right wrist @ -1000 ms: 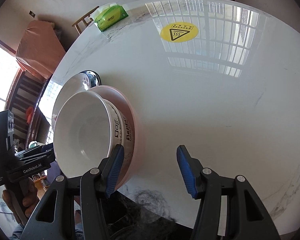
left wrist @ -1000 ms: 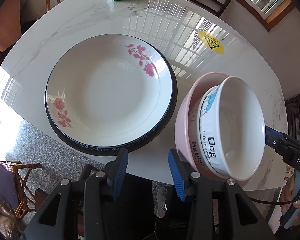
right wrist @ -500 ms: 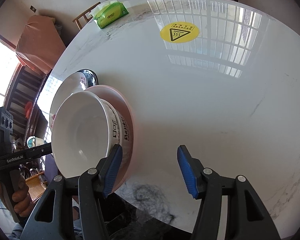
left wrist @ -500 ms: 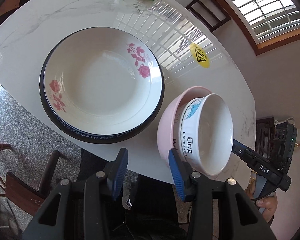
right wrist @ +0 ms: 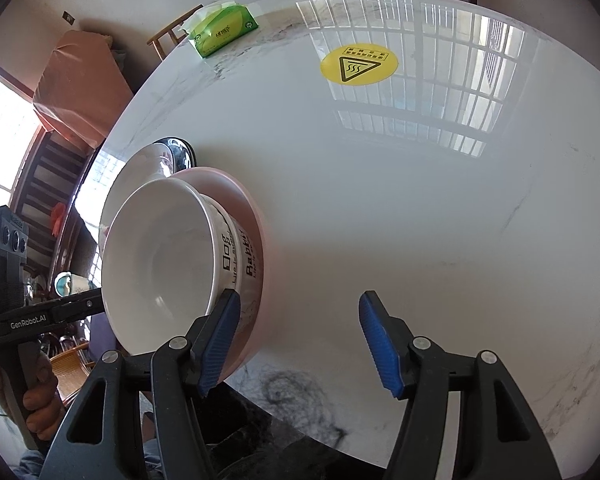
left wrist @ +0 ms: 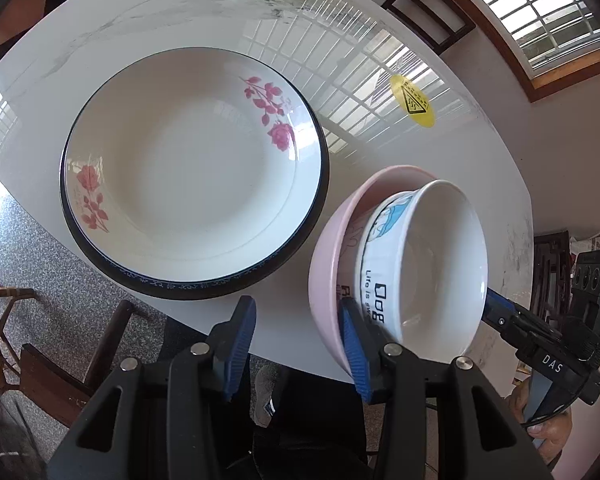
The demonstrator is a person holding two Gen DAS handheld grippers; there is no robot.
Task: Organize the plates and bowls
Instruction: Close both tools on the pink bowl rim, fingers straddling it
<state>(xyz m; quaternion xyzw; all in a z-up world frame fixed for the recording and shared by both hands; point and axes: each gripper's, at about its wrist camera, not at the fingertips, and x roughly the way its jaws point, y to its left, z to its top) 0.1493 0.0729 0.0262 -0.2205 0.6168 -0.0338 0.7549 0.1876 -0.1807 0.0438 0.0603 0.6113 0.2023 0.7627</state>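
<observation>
A white bowl with black lettering sits nested in a pink bowl near the table's front edge; both also show in the right wrist view, white bowl, pink bowl. A large white plate with pink roses and a dark rim lies left of them, and its edge shows in the right wrist view. My left gripper is open, its right finger against the pink bowl's near side. My right gripper is open and empty, its left finger beside the bowls.
A white marble table carries a yellow warning sticker and a green tissue pack at the far side. Wooden chairs stand beyond the table. The floor lies below the front edge.
The left gripper has risen and then come back down toward the bowls, its right finger now at the pink bowl. The right gripper has barely moved. The bowls and plate stay put.
</observation>
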